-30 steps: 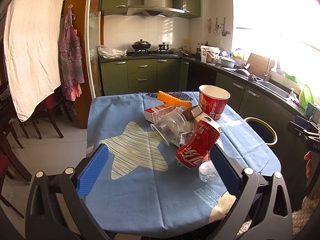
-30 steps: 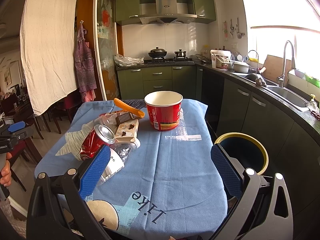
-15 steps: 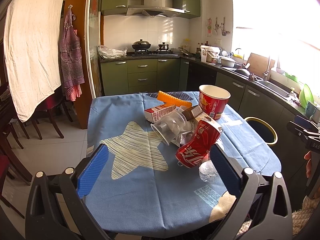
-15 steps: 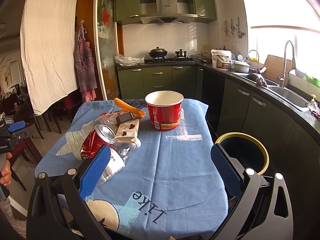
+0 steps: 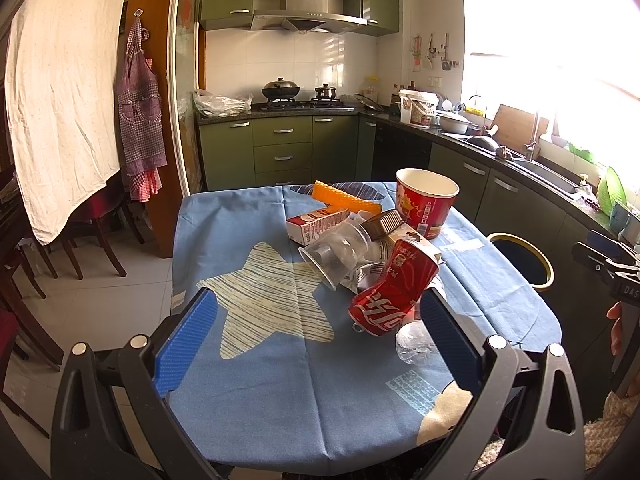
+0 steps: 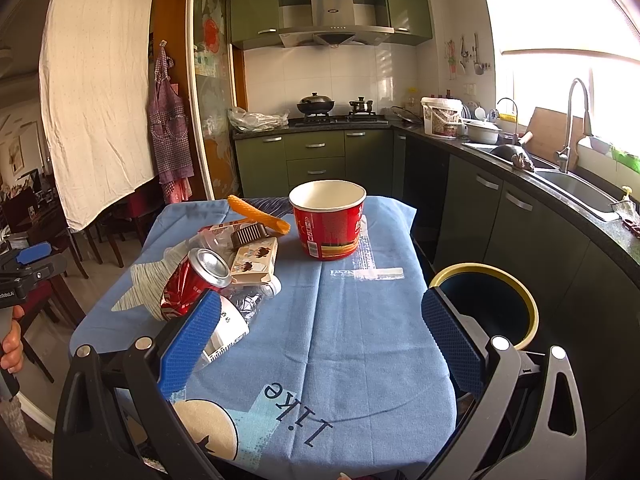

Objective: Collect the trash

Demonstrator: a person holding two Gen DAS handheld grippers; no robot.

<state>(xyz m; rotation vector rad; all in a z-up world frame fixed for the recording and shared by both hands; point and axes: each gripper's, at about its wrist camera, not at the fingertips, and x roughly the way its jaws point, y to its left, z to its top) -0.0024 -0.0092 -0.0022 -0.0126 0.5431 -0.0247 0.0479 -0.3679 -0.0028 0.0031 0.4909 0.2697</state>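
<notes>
A heap of trash lies on the blue-clothed table [image 5: 256,408]: a dented red cola can [image 5: 394,294], a clear plastic cup [image 5: 336,250] on its side, a small carton [image 5: 316,224], an orange wrapper [image 5: 344,196], a crushed clear bottle [image 5: 414,340] and a red paper bucket [image 5: 426,202] standing upright. My left gripper [image 5: 316,336] hangs open at the near table edge, short of the can. My right gripper [image 6: 320,336] is open over the cloth, with the can [image 6: 192,284] by its left finger and the bucket [image 6: 328,220] ahead. The yellow-rimmed bin [image 6: 484,304] stands to the right.
Green kitchen cabinets and a counter with a sink [image 6: 576,192] run along the right, close behind the bin [image 5: 520,260]. Dark wooden chairs [image 5: 92,236] stand left of the table. A cartoon-printed box [image 6: 256,260] leans in the heap. A hand [image 6: 12,344] holds the other gripper's handle.
</notes>
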